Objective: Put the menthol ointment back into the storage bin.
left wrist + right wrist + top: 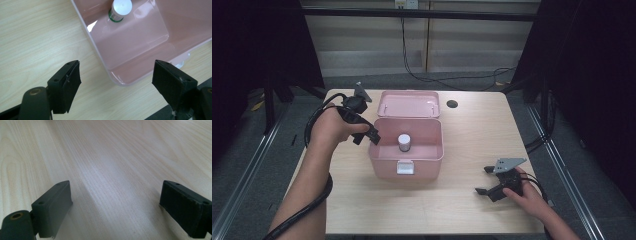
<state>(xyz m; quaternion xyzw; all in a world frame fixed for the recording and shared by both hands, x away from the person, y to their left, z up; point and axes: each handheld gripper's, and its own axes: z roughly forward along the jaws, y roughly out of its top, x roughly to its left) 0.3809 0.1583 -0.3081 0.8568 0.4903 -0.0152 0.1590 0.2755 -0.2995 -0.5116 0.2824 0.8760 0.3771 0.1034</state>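
Left gripper [371, 136] hovers, jaws apart, beside pink box [384, 165].

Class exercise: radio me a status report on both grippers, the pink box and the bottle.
Left gripper open at the pink plastic box's left rim. Right gripper open, low over the wooden table. Small white-capped bottle upright inside; lid open, nothing in the way.

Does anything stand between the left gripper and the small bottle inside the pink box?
Nothing visible blocks it from above. The left gripper hangs with open jaws at the left rim of the pink box, whose lid is swung back. The white-capped bottle stands upright inside, so only the box's left wall lies between on a level approach.
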